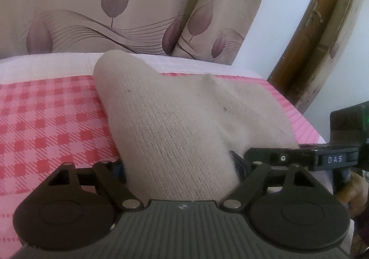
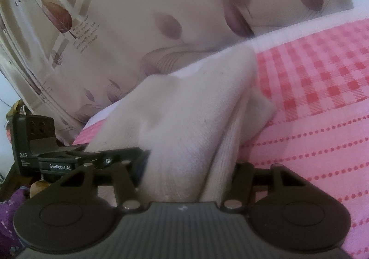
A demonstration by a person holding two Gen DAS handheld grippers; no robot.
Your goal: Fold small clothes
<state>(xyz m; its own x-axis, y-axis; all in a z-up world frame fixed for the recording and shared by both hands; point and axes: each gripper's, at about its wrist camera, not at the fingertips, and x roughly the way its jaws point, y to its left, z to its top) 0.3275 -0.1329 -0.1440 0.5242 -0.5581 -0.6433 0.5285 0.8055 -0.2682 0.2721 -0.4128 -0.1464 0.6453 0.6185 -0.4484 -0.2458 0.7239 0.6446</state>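
Note:
A cream knit garment (image 1: 175,116) lies on the pink checked bedspread (image 1: 46,125) and bulges up between the jaws of my left gripper (image 1: 180,157). Those jaws stand wide, and the cloth hides the fingertips, so I cannot see whether the pads press on it. In the right wrist view the same garment (image 2: 184,116) is gathered into folds that run down between the narrower jaws of my right gripper (image 2: 191,160), which grips it. The two grippers sit side by side at the near edge of the garment. The right gripper's body (image 1: 334,157) shows at the left view's right edge.
A beige curtain with purple leaves (image 1: 110,5) hangs right behind the bed. A wooden frame (image 1: 306,47) stands at the far right. The bedspread's dotted pink part (image 2: 311,155) lies to the right. A person's hand (image 1: 352,192) holds the right gripper.

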